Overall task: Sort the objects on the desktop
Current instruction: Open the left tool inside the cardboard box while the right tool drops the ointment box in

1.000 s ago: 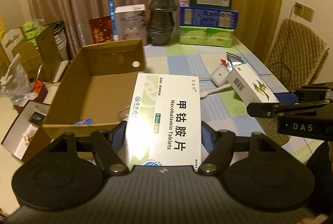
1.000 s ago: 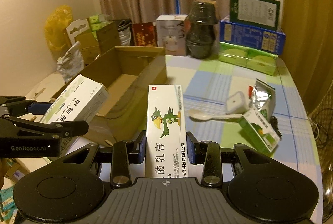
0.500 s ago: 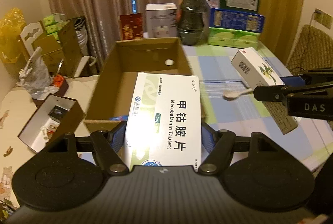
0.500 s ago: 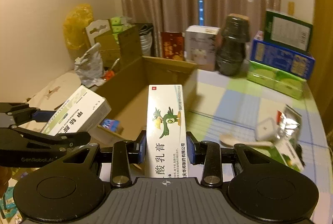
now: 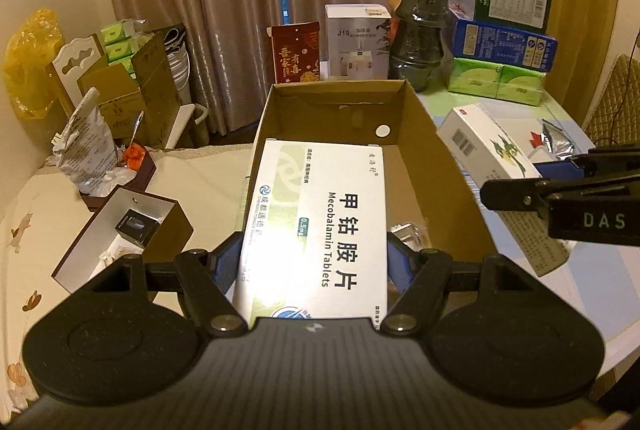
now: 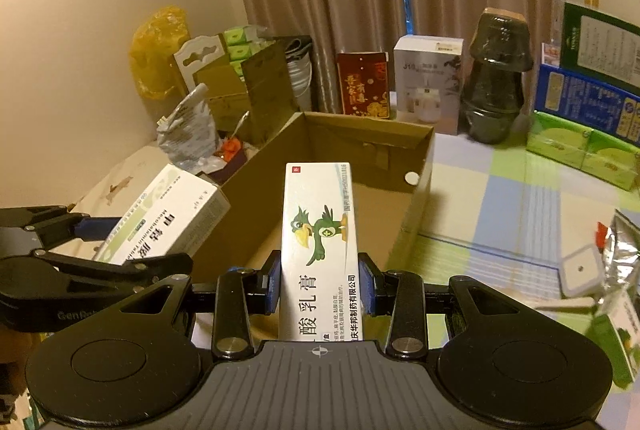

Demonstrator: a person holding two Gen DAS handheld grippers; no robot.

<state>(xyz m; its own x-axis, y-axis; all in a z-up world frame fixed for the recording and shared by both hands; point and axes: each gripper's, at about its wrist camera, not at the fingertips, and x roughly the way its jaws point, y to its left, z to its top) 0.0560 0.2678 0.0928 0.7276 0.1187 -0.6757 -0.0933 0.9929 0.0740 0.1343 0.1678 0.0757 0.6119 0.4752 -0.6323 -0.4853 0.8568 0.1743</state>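
My left gripper point(image 5: 316, 266) is shut on a white Mecobalamin tablet box point(image 5: 320, 230) and holds it over the near end of an open cardboard box point(image 5: 440, 170). My right gripper point(image 6: 318, 282) is shut on a narrow white cream box with a green bird point(image 6: 318, 230), held over the same cardboard box point(image 6: 416, 198). Each gripper shows in the other's view: the right one with its cream box point(image 5: 488, 146) at the right, the left one with its tablet box point(image 6: 164, 218) at the left. Small items lie on the cardboard box's floor.
On the checked tablecloth point(image 6: 500, 214) lie a foil pouch point(image 6: 624, 250), a small white case point(image 6: 580, 270) and a spoon. At the back stand a dark jar point(image 5: 420, 34), a white carton point(image 5: 356, 42), a red box point(image 5: 294, 52) and stacked boxes point(image 5: 504, 30). Clutter fills the left.
Both grippers have swung left with their boxes, from over the tablecloth to over the cardboard box. Both stay shut.
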